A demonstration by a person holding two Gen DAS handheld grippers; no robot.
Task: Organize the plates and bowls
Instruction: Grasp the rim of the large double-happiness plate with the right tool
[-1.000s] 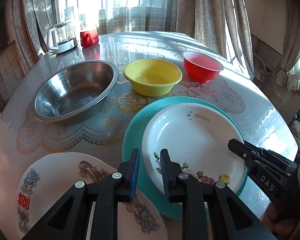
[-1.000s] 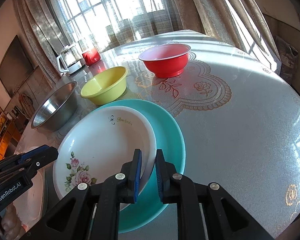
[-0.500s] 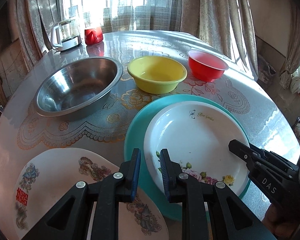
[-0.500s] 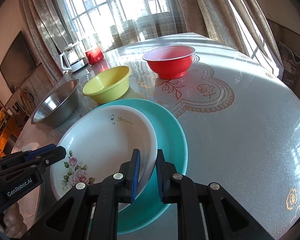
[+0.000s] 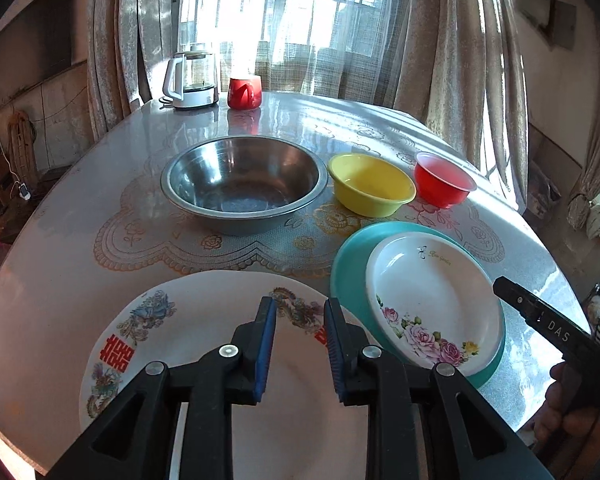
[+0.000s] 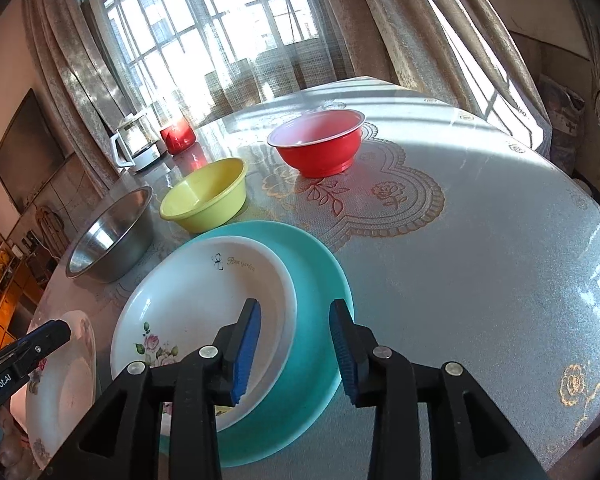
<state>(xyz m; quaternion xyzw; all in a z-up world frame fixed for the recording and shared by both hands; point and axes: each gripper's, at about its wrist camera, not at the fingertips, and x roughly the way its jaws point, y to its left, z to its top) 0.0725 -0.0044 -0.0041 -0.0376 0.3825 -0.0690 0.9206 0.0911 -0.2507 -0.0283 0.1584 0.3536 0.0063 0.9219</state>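
A white plate with red characters [image 5: 180, 344] lies at the table's near edge, and my left gripper [image 5: 300, 308] hovers over its middle, jaws opening with nothing between them. To its right a white rose plate [image 5: 432, 292] rests inside a larger teal plate [image 5: 348, 264]. In the right wrist view my right gripper [image 6: 296, 308] straddles the near rim of the rose plate [image 6: 204, 300]. Its jaws are opening and its pads stand clear of the rim. Behind stand a steel bowl [image 5: 244, 184], a yellow bowl [image 5: 370, 184] and a red bowl [image 5: 444, 180], side by side.
A glass kettle [image 5: 190, 76] and a red mug [image 5: 244, 92] stand at the far edge of the round table [image 6: 480, 260], near the curtained window. A hand [image 5: 572, 404] holds the right gripper's handle at the table's right edge.
My left gripper has swung left, from the stacked plates to over the plate with red characters. My right gripper's jaws, shut on the rose plate's rim before, have spread apart.
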